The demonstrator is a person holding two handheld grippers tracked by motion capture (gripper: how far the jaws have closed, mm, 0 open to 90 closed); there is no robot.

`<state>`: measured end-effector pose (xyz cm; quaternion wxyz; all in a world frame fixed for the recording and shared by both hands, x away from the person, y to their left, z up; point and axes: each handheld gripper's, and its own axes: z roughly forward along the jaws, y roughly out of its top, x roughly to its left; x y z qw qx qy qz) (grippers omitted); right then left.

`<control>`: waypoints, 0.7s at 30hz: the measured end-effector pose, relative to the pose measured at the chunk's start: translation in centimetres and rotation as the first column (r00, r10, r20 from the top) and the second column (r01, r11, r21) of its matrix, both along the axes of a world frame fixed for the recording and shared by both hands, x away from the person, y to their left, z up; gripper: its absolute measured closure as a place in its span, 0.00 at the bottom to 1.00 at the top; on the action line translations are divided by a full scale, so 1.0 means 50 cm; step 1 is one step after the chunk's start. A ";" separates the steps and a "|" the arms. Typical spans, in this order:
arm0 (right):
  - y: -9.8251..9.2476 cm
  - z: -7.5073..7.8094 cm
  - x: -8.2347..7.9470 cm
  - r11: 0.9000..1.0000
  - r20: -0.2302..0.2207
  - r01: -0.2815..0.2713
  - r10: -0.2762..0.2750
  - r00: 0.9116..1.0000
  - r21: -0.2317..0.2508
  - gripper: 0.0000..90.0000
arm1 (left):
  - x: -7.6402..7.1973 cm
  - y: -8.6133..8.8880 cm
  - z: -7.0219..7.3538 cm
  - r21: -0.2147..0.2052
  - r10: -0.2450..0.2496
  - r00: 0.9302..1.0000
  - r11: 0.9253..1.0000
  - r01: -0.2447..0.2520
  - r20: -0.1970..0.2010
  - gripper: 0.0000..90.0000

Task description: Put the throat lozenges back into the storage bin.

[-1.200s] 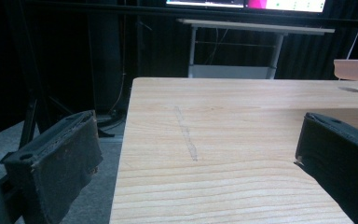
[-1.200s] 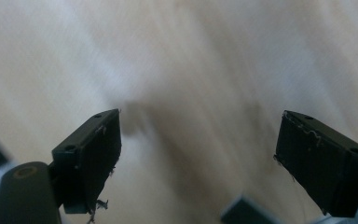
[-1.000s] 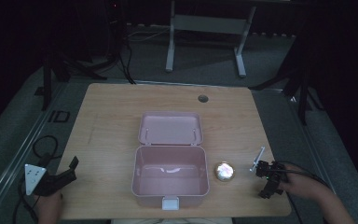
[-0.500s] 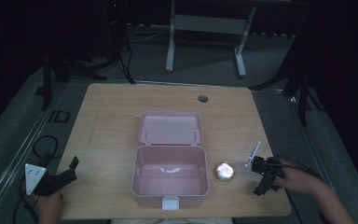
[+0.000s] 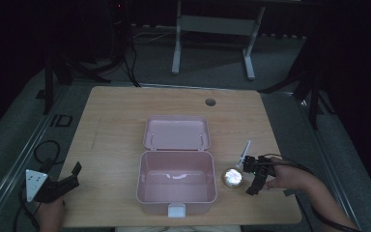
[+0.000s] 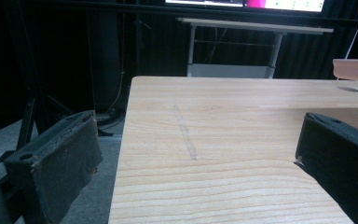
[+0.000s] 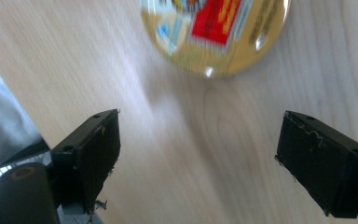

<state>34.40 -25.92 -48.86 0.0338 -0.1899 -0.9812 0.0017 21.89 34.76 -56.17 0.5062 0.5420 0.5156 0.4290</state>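
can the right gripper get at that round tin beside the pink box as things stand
Probably yes. The right gripper sits just right of the round tin with jaws open, and the right gripper view shows bare wooden table between them. The open pink box lies beyond it.

I had the left gripper [image 5: 60, 185] low at my near left, held in my left hand [image 5: 51, 212], its two black jaws set wide apart and pointing forward with nothing between them, as the left gripper view [image 6: 196, 158] confirmed. My right forearm came in from the near right corner, and my right hand [image 5: 290, 178] gripped the right gripper [image 5: 254, 180], tilted down and angled toward the left. In the right gripper view [image 7: 198, 161] its jaws stood well apart as well, empty, with the pads [image 7: 91, 154] hanging just above the surface.
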 end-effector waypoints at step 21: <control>0.103 -0.046 0.046 0.996 0.010 -0.091 0.091 0.996 -0.016 0.15 | 0.000 0.001 0.000 -0.004 -0.006 1.000 1.000 0.006 0.000 0.00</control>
